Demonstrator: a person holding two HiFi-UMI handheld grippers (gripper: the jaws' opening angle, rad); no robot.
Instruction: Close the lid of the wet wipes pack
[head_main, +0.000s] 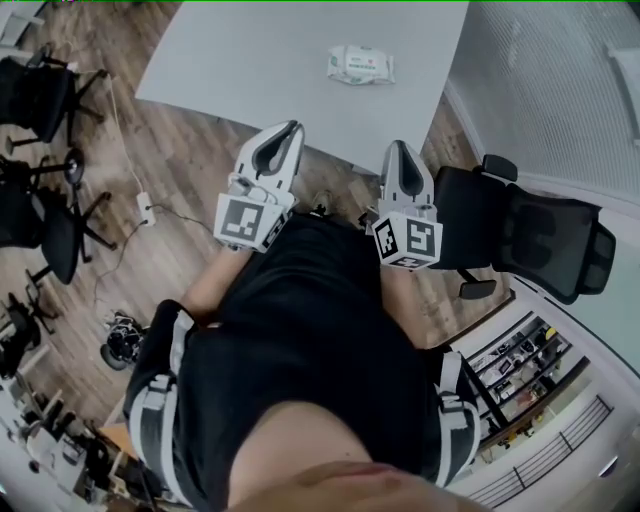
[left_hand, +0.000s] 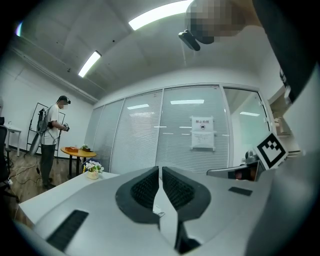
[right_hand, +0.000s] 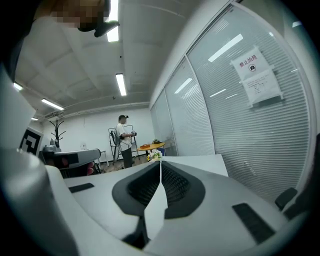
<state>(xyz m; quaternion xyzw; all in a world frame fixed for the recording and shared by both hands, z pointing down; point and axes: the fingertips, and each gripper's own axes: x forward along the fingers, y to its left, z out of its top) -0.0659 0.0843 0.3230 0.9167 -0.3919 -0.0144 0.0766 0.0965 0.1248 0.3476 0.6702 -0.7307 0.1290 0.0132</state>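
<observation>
1. The wet wipes pack (head_main: 361, 64) is laid flat on the grey table (head_main: 250, 70), toward its far right part, well clear of the edges.
2. The left gripper (head_main: 291, 127) is held at the table's near edge. Its fingers (left_hand: 145, 190) are drawn together to a thin slit, with nothing grasped between them.
3. The right gripper (head_main: 399, 147) is held beside it, just short of the same edge. Its fingers (right_hand: 175, 185) are clenched tip to tip, and nothing is gripped.
4. The pack is placed well ahead of both sets of fingertips, apart from each, and is nearer the right gripper's line than the left's. No contact is made.
5. Whether the pack's lid is open cannot be told at this size.
6. Both grippers are pointed roughly level: a glass wall with blinds (left_hand: 145, 135) and a posted notice (left_hand: 202, 134) are seen past the jaws.
7. A person (left_hand: 50, 142) is seen standing near a round orange table (left_hand: 77, 151) in the background; a black office chair (head_main: 540, 235) is parked right of the grippers.
</observation>
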